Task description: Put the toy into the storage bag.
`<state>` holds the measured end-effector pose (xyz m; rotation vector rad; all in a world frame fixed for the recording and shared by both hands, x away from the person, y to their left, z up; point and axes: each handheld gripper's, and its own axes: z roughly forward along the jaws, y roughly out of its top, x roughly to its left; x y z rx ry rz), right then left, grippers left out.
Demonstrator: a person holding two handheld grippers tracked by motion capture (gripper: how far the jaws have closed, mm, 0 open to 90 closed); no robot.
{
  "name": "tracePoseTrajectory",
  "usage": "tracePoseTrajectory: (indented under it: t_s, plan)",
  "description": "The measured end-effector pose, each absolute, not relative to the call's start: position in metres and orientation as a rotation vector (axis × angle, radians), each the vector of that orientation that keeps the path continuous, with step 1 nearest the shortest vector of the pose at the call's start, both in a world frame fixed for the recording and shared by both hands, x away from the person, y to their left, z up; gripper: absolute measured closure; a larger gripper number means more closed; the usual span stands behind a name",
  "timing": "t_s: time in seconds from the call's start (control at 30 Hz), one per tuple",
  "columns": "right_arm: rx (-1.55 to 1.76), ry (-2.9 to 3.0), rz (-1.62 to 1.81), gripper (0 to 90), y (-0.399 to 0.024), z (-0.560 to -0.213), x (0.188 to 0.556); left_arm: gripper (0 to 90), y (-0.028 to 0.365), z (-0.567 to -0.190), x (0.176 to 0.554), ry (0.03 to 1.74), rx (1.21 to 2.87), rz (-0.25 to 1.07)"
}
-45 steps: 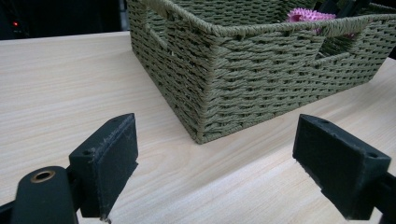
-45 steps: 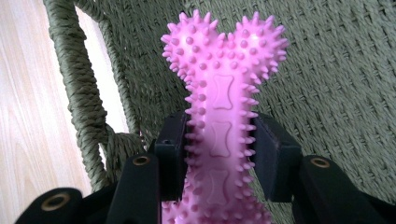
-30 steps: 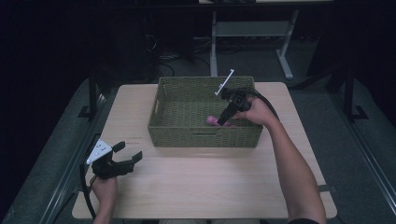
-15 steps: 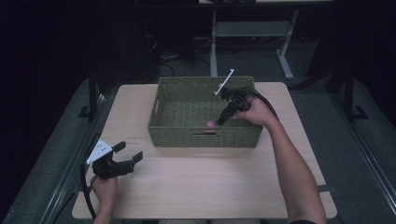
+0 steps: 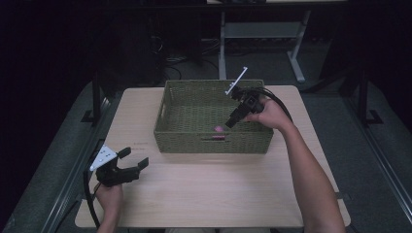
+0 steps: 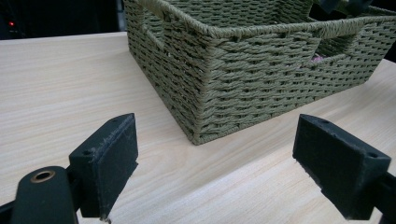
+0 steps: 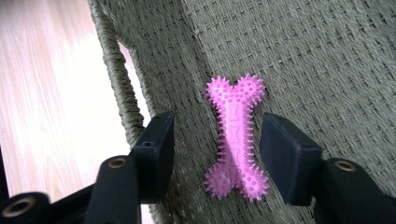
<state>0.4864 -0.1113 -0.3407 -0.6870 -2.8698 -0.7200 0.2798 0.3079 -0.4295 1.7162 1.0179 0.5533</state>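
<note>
2 fingers (image 7: 289, 158) flanking pink bone toy (image 7: 236, 135), seemingly untouched

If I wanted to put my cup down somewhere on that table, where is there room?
The bare table between the basket and the near edge is free, as is the strip left of the basket. The left gripper sits at the near left corner. Inside the basket, the right gripper hovers over a pink toy.

A pale wood worktop (image 5: 204, 194) stands on grey carpet (image 5: 384, 194) in a dark room; at twelve o'clock, a white-legged desk frame (image 5: 223, 48) with tangled cables (image 5: 175, 53).
</note>
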Motion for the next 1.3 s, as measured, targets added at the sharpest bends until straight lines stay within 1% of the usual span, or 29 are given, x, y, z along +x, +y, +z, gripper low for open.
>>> tracePoseTrajectory:
  t_s: [0.23, 0.3, 0.47, 0.6, 0.9, 1.3]
  plan:
    - [-0.706, -2.866, -0.737, 39.6, -0.115, -0.334, 0.483, 13.6, 0.308, -0.429, 0.28, 1.017, 1.716, 0.554]
    - [-0.707, -2.87, -0.744, 37.6, -0.115, -0.332, 0.482, 13.6, 0.308, -0.429, 0.279, 1.017, 1.716, 0.556]
    - [-0.736, -2.883, -0.779, 29.3, -0.116, -0.325, 0.478, 13.6, 0.308, -0.429, 0.28, 1.018, 1.714, 0.554]
    - [-0.748, -2.879, -0.797, 26.8, -0.118, -0.32, 0.475, 13.6, 0.308, -0.429, 0.28, 1.015, 1.717, 0.555]
    - [-0.752, -2.889, -0.809, 24.1, -0.121, -0.315, 0.468, 13.6, 0.308, -0.429, 0.28, 1.016, 1.716, 0.558]
    - [-0.74, -2.894, -0.836, 23.9, -0.125, -0.309, 0.455, 13.6, 0.307, -0.429, 0.279, 1.012, 1.718, 0.558]
